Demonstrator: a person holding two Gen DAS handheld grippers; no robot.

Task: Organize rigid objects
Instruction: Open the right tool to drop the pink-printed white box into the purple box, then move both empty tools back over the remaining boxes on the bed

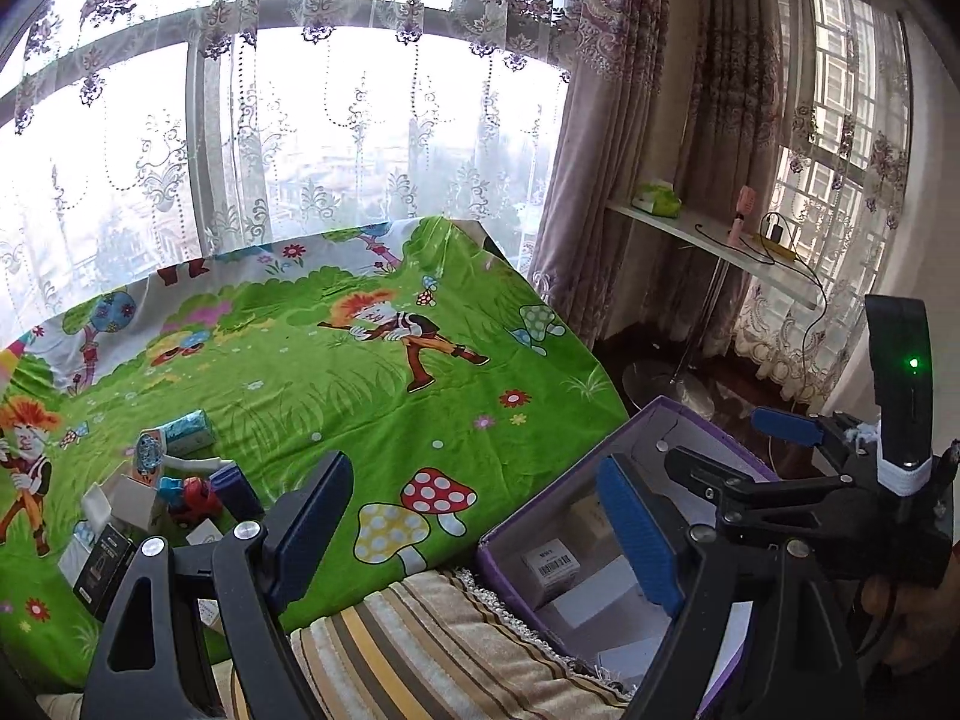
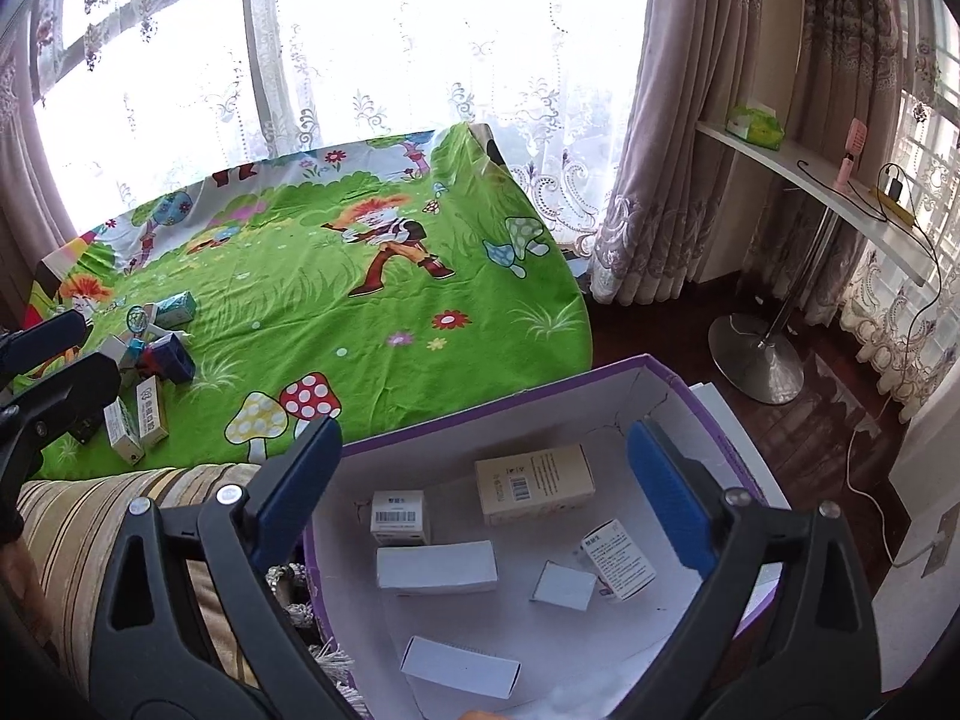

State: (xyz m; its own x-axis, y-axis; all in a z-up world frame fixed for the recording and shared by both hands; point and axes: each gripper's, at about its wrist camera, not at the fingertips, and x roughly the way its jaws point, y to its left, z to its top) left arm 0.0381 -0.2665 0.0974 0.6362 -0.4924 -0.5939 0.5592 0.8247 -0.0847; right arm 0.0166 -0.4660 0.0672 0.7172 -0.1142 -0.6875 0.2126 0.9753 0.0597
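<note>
Left gripper (image 1: 474, 516) is seen with jaws wide apart, nothing held; it is hung left of the purple box (image 2: 672, 375), over the green cartoon sheet (image 1: 372, 384). Loose small boxes (image 2: 141, 420) are piled on the sheet, well left of the purple box. Right gripper (image 2: 480, 480) is likewise spread open and empty, directly above the purple box. Inside it, six small cartons (image 2: 534, 483) are scattered flat.

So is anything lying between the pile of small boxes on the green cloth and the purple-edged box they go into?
Nothing visible does. The pile of small boxes sits at the cloth's left; open green cloth and a striped cushion separate it from the purple-edged box. The box is open-topped, and both the left gripper and right gripper are empty.
</note>
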